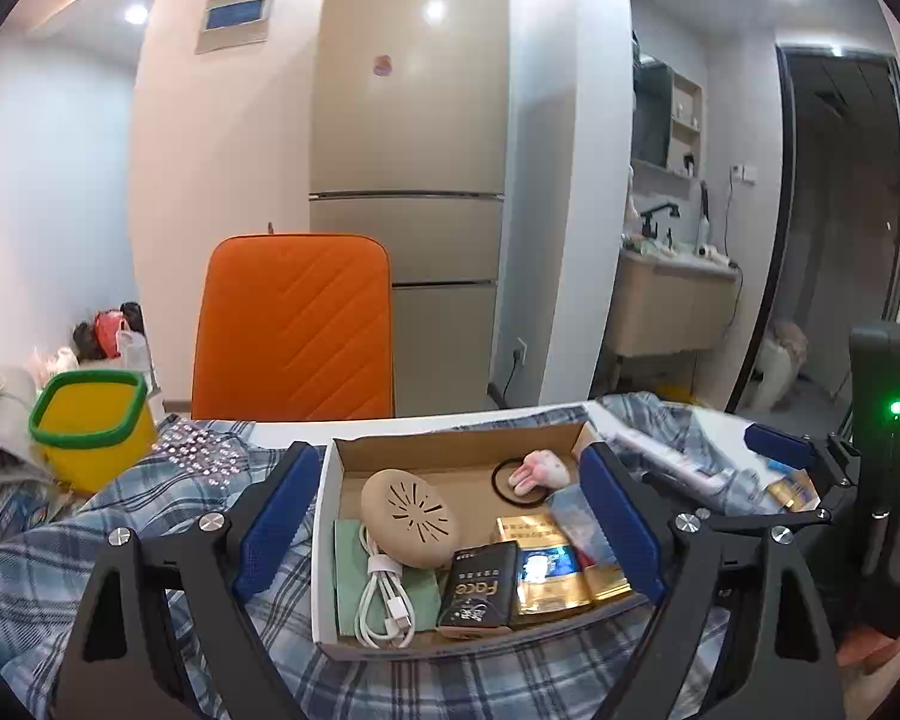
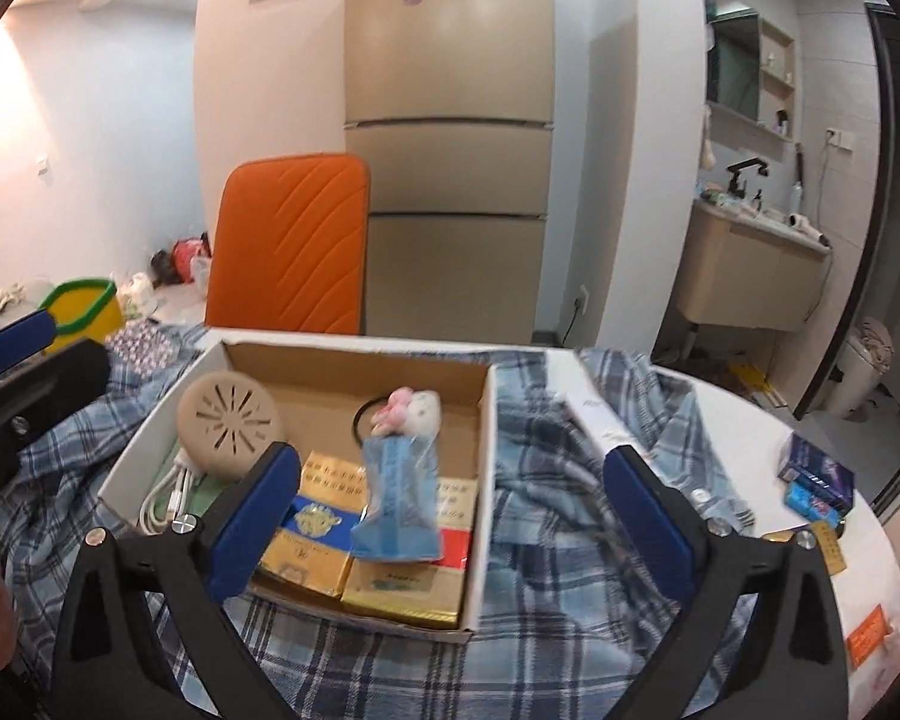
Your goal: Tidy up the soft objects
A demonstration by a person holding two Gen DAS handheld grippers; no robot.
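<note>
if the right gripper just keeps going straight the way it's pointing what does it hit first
Most likely the blue plaid cloth just right of the cardboard box, or that box's right wall. The open right gripper points down toward that spot with nothing between; depth is hard to judge in the fisheye view.

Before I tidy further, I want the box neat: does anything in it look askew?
Yes. The blue clear-plastic packet lies crooked over the gold cartons in the cardboard box, one end propped on the small pink-and-white plush toy. The rest lies flat.
</note>
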